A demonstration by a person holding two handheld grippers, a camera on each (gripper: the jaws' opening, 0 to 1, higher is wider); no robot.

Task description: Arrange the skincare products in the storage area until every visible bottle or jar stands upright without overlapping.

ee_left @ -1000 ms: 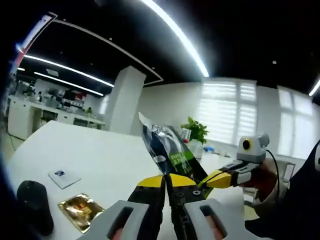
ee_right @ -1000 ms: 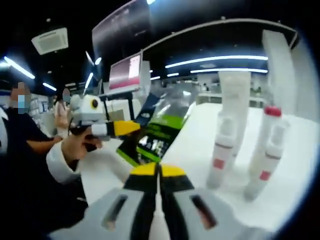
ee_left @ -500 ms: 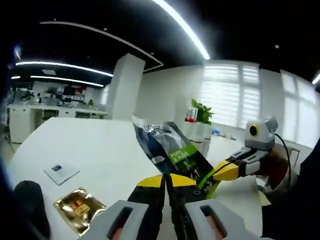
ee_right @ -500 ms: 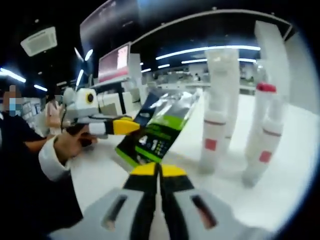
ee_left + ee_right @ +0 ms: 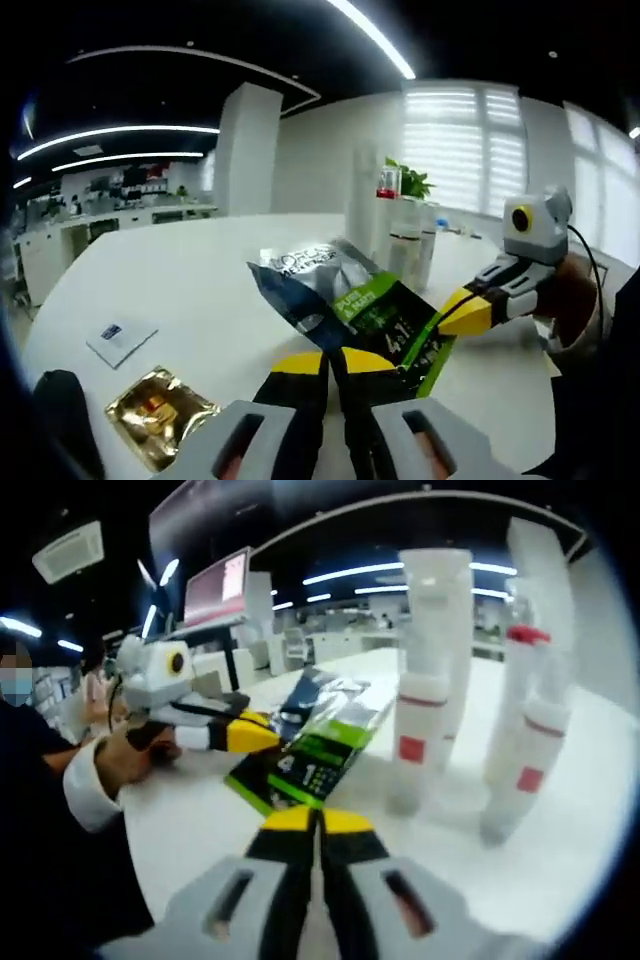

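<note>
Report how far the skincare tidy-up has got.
Done: two white tubes already stand upright and apart on the table.
In hand: both tongs, left and right, pinch the green-and-black sachet, tilted low over the table.
Left: the sachet is not set down, and a gold sachet, a small white card and a black object lie apart on the table.

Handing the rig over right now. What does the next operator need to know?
Left tool and right tool: both shut on the green-and-black sachet, one at each end, holding it just above the table.
Two white bottles with red labels stand upright and apart by the right tool.
A gold sachet, a white card and a black object lie by the left tool.
Left: set the sachet down clear of the bottles, then tidy the rest.
</note>
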